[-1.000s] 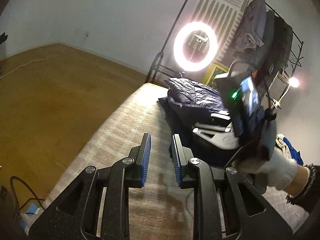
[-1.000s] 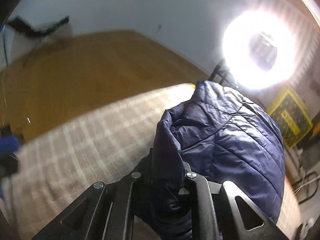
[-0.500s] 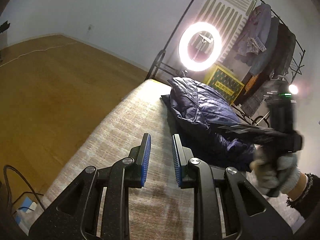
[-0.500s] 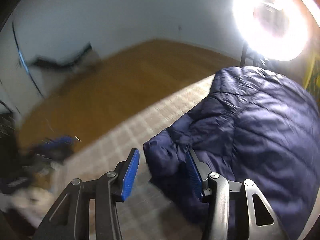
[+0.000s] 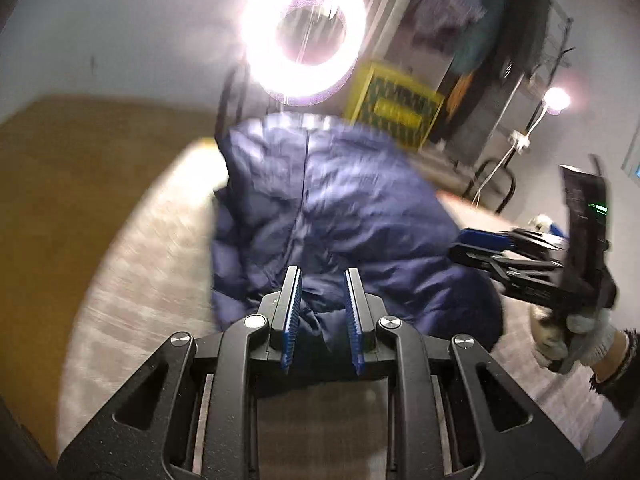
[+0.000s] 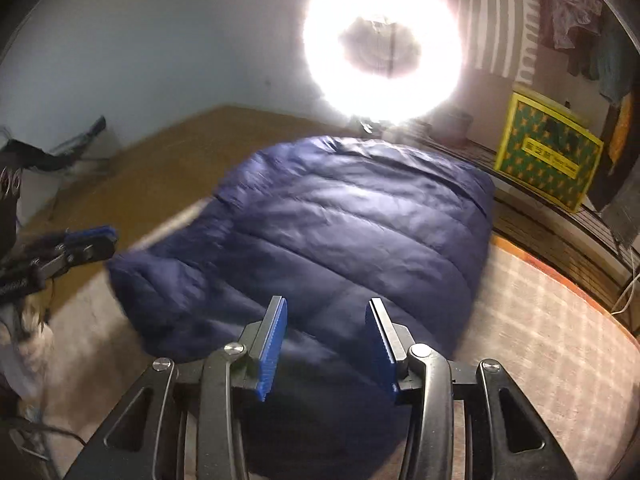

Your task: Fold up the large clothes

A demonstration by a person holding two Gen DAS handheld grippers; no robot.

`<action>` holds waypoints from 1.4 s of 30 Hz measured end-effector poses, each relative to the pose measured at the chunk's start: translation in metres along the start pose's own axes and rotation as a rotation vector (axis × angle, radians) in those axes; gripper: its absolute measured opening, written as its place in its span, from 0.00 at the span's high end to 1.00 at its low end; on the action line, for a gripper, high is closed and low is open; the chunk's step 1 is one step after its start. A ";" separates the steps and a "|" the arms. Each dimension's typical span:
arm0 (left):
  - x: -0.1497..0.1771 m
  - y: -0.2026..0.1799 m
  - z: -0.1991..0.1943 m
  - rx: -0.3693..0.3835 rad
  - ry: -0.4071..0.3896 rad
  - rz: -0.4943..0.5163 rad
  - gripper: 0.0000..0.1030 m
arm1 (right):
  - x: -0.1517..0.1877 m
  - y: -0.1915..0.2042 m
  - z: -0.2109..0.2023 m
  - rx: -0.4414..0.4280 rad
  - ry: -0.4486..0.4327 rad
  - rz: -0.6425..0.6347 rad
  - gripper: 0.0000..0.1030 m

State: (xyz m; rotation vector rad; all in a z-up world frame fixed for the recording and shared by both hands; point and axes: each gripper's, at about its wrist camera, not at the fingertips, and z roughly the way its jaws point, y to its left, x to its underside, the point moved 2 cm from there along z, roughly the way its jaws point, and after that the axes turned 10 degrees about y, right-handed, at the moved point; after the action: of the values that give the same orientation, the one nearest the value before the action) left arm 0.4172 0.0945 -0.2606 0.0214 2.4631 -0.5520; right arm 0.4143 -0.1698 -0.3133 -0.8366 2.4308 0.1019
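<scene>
A navy quilted puffer jacket [image 5: 340,216] lies bunched and folded over on a beige checked table cover [image 5: 132,280]. It also shows in the right wrist view [image 6: 340,248]. My left gripper [image 5: 322,276] is open and empty, its blue pads over the jacket's near edge. My right gripper [image 6: 326,304] is open and empty, above the jacket's near side. The right gripper also shows at the right of the left wrist view [image 5: 480,240], beside the jacket. The left gripper appears at the left edge of the right wrist view [image 6: 86,240].
A bright ring light [image 5: 304,36] stands behind the table. A yellow patterned box [image 6: 548,152] and a rack of hanging clothes [image 5: 492,20] are at the back right. Wooden floor [image 5: 80,152] lies to the left. A small lamp [image 5: 556,100] glows at the right.
My right gripper has let go of the jacket, opened wide and drawn back. My left gripper has swung toward the jacket and opened wider. The jacket now lies lower on the table.
</scene>
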 end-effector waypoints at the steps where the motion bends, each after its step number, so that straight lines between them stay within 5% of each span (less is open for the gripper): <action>1: 0.001 0.007 0.018 -0.010 0.053 -0.019 0.80 | 0.005 -0.005 0.005 -0.014 0.012 0.008 0.57; 4: 0.014 0.028 0.045 -0.004 0.115 -0.071 0.74 | 0.021 -0.009 0.019 -0.013 0.033 -0.009 0.57; 11: 0.029 0.030 0.032 -0.007 0.070 -0.044 0.73 | 0.034 -0.014 0.031 -0.015 0.058 -0.035 0.57; 14: 0.019 0.046 0.012 0.076 0.028 -0.106 0.63 | 0.035 -0.029 0.018 -0.117 0.054 -0.008 0.50; 16: 0.007 0.065 0.000 0.117 -0.023 -0.178 0.29 | 0.040 -0.045 0.003 -0.207 0.015 0.060 0.36; 19: -0.014 0.098 0.002 0.291 -0.014 -0.316 0.25 | 0.043 -0.083 -0.012 -0.253 -0.078 0.205 0.27; 24: -0.046 0.146 0.035 0.474 0.065 -0.540 0.24 | 0.037 -0.136 -0.001 -0.344 -0.075 0.378 0.14; 31: -0.066 0.158 0.062 0.463 0.069 -0.526 0.24 | 0.029 -0.170 0.032 -0.422 -0.011 0.500 0.01; 37: -0.084 0.126 0.079 0.397 0.125 -0.348 0.24 | 0.021 -0.170 0.056 -0.489 0.014 0.530 0.01; 42: -0.098 0.134 0.102 0.389 0.162 -0.402 0.24 | 0.016 -0.174 0.074 -0.510 0.021 0.567 0.01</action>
State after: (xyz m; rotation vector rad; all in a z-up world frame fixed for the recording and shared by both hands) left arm 0.5736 0.1876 -0.3303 -0.2882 2.4849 -1.2399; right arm 0.5417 -0.3001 -0.3652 -0.3113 2.6286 0.9568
